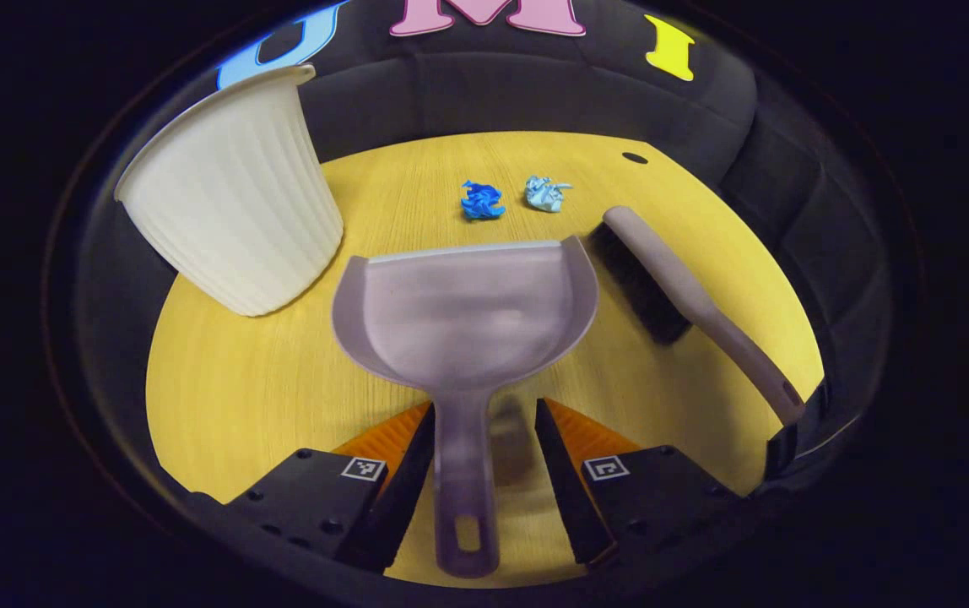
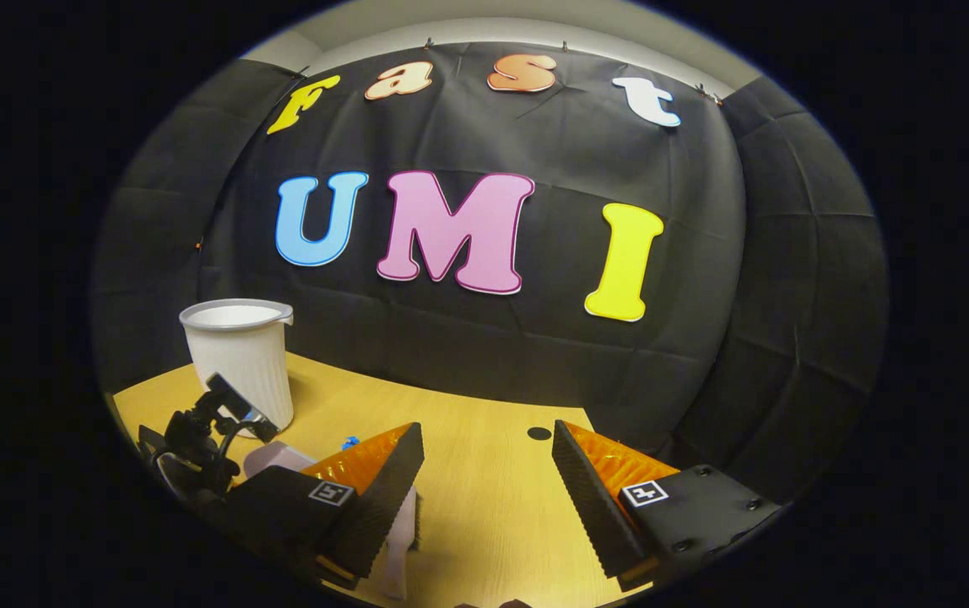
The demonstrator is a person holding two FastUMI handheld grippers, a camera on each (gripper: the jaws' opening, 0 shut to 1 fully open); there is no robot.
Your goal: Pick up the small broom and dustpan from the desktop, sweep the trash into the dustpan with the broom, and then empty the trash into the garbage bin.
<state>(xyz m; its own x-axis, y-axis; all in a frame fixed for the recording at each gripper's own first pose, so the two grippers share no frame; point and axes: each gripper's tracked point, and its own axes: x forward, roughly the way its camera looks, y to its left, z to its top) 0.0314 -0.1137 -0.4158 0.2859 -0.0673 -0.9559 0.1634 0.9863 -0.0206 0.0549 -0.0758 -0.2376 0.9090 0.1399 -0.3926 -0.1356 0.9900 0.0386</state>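
Observation:
A translucent grey dustpan (image 1: 463, 312) lies flat on the yellow desktop (image 1: 240, 397), mouth facing away. Its handle (image 1: 463, 481) runs back between the fingers of my left gripper (image 1: 484, 404), which stands open astride it, the handle nearer the left finger. The small broom (image 1: 695, 304), pale handle and black bristles, lies just right of the pan. Beyond the pan sit a blue paper ball (image 1: 482, 201) and a pale blue one (image 1: 545, 193). My right gripper (image 2: 486, 431) hangs open over the desk with nothing in it; the broom (image 2: 398, 545) peeks from under its left finger.
A white ribbed garbage bin (image 1: 231, 194) stands upright at the far left of the desk, also seen as the bin (image 2: 240, 355) behind the left gripper's body (image 2: 206, 439). A small dark hole (image 1: 635, 158) marks the desk's far edge. The black cloth wall closes the back.

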